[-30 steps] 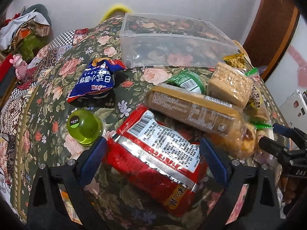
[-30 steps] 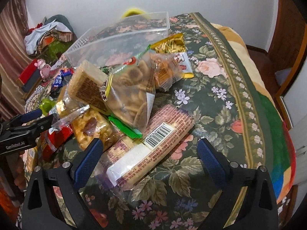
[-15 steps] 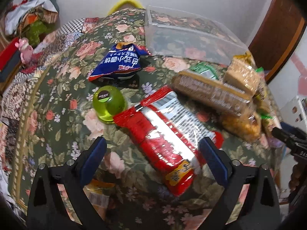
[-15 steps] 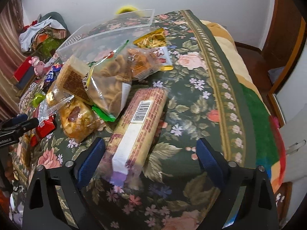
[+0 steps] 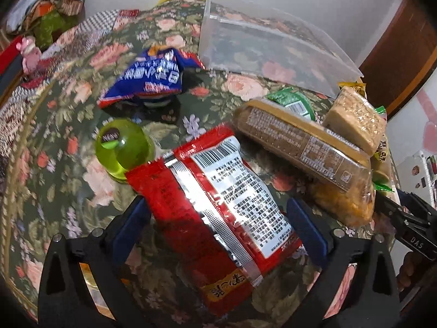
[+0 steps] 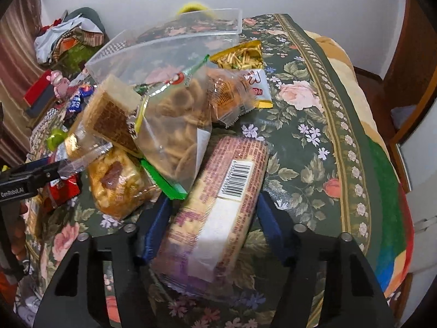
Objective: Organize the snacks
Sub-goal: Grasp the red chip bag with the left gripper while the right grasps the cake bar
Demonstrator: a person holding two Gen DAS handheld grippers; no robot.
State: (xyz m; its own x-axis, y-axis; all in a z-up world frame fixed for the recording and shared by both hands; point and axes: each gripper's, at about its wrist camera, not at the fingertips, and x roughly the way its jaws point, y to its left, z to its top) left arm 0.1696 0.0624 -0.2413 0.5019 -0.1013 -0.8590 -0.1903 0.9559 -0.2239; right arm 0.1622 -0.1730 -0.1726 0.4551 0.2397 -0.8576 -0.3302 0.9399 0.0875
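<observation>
In the left wrist view my left gripper (image 5: 218, 218) straddles a red snack bag (image 5: 215, 207) lying on the floral cloth; its blue pads stand at both sides of the bag, still wide apart. In the right wrist view my right gripper (image 6: 211, 216) has narrowed around a long pink biscuit pack (image 6: 218, 213), pads against its sides. A clear plastic bin (image 5: 262, 52) stands at the back and also shows in the right wrist view (image 6: 174, 43).
A green jelly cup (image 5: 123, 147), a blue bag (image 5: 150, 78), a brown biscuit pack (image 5: 297, 142) and a wafer block (image 5: 355, 117) lie around. A cookie bag (image 6: 177, 125), a cake pack (image 6: 117, 180) and yellow packets (image 6: 240, 54) crowd the right view. The table edge falls away right.
Both grippers dropped down onto their packs. The right jaws have closed in on the pink biscuit pack. The left jaws now flank the red bag.
</observation>
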